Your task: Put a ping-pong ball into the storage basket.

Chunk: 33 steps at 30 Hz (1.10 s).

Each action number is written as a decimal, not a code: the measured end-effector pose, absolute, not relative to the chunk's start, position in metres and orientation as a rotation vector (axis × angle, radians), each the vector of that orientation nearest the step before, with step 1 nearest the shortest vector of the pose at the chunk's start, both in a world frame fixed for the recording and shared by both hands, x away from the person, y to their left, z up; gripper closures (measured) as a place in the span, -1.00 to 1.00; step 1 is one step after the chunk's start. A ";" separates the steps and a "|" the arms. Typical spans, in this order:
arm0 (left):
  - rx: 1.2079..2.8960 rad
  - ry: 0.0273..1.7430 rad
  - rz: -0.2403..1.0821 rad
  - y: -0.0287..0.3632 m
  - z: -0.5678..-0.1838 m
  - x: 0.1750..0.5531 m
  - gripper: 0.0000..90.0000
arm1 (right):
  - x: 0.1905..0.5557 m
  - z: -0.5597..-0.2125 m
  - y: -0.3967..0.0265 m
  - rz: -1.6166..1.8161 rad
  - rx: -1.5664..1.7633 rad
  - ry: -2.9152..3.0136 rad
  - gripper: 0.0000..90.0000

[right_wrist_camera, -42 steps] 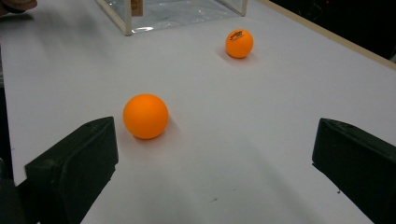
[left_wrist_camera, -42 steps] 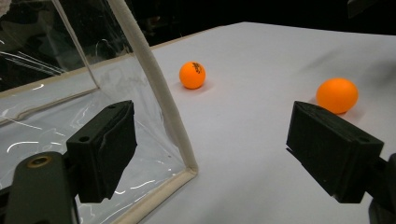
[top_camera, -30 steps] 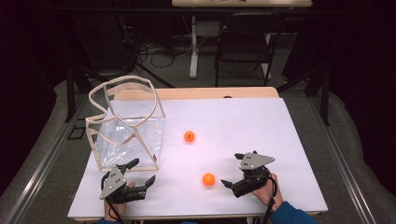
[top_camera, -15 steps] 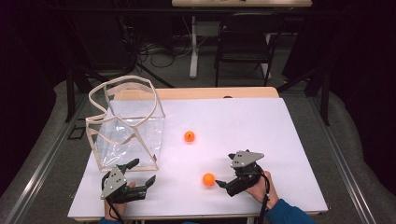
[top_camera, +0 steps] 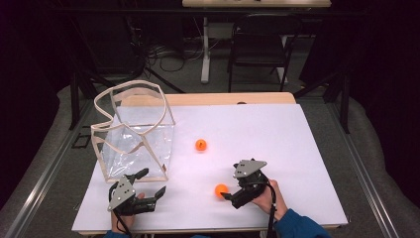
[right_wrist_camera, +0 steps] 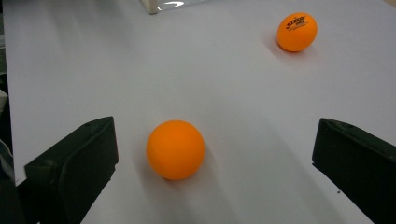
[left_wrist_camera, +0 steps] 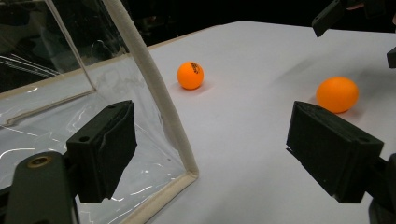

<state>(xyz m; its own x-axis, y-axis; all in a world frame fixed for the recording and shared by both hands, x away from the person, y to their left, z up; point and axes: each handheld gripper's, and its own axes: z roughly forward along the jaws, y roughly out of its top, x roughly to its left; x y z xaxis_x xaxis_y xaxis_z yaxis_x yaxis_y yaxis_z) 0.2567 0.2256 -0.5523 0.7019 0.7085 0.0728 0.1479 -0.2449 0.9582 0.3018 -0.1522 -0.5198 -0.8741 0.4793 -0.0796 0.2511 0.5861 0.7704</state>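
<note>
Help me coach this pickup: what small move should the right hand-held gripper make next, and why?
Probably ease the right hand-held gripper forward, then close. Its jaws stand open with the nearer orange ball lying between them, closer to one jaw, untouched on the white table.

The near ball [right_wrist_camera: 175, 149] you reach for is plain orange, round and smooth. It rests on the white sheet [right_wrist_camera: 243, 112], a bit left of the middle between your right jaws, touching neither. The far ball [right_wrist_camera: 297, 31] with dark print lies well apart.
</note>
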 end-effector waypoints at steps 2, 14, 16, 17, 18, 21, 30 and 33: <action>1.771 0.679 0.612 0.226 -0.552 0.257 -0.65 | 0.303 -0.521 -0.150 1.173 0.596 2.548 -1.00; 1.775 0.681 0.611 0.223 -0.553 0.257 -0.65 | 0.310 -0.530 -0.141 1.163 0.617 2.600 -1.00; 1.782 0.677 0.611 0.223 -0.553 0.257 -0.65 | 0.310 -0.532 -0.140 1.161 0.623 2.605 -1.00; 1.781 0.675 0.610 0.223 -0.553 0.257 -0.65 | 0.311 -0.532 -0.140 1.164 0.624 2.612 -1.00; 1.781 0.678 0.610 0.223 -0.553 0.257 -0.65 | 0.311 -0.533 -0.139 1.162 0.626 2.612 -1.00; 1.780 0.678 0.608 0.223 -0.553 0.257 -0.65 | 0.311 -0.535 -0.138 1.153 0.627 2.621 -1.00; 1.789 0.674 0.604 0.223 -0.554 0.258 -0.65 | 0.311 -0.540 -0.133 1.143 0.625 2.643 -1.00; 1.794 0.672 0.603 0.223 -0.554 0.257 -0.65 | 0.311 -0.541 -0.132 1.133 0.625 2.646 -1.00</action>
